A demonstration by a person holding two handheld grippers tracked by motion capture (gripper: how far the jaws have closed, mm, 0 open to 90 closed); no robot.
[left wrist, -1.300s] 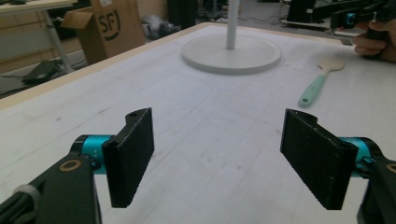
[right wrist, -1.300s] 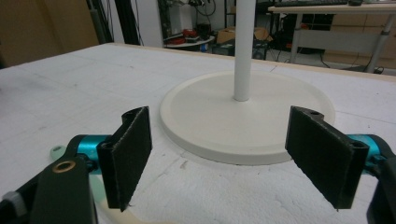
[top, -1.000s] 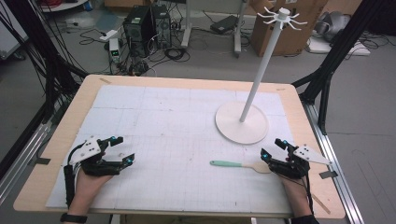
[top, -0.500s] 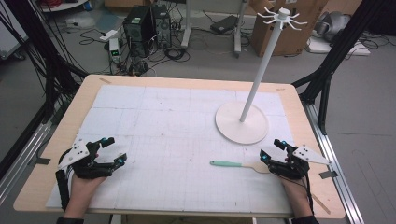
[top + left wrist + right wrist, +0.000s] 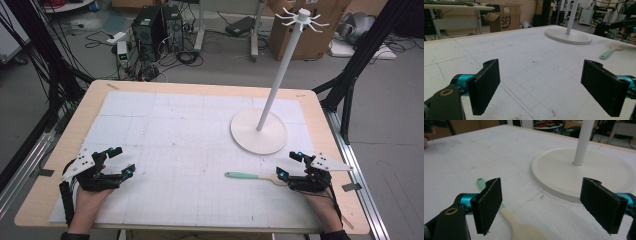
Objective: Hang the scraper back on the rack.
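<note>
The right tool (image 5: 290, 166) rests low on the surface (image 5: 170, 130) with its jaws wide apart and nothing pressed between them; they have just been opening further. In the right gripper view the spatula (image 5: 509, 216) lies on the surface right at this tool: its pale wooden blade sits between the jaws, close to the left one, with neither pad touching it. Its mint handle runs away from the tool behind that left jaw. From above, the spatula (image 5: 252, 177) points away from the tool toward the left tool. Just beyond the right tool stands the stand (image 5: 260, 131), its round white base flat on the surface and its pole upright. The left tool (image 5: 122, 160) lies well apart from the spatula, jaws wide apart over bare surface.
</note>
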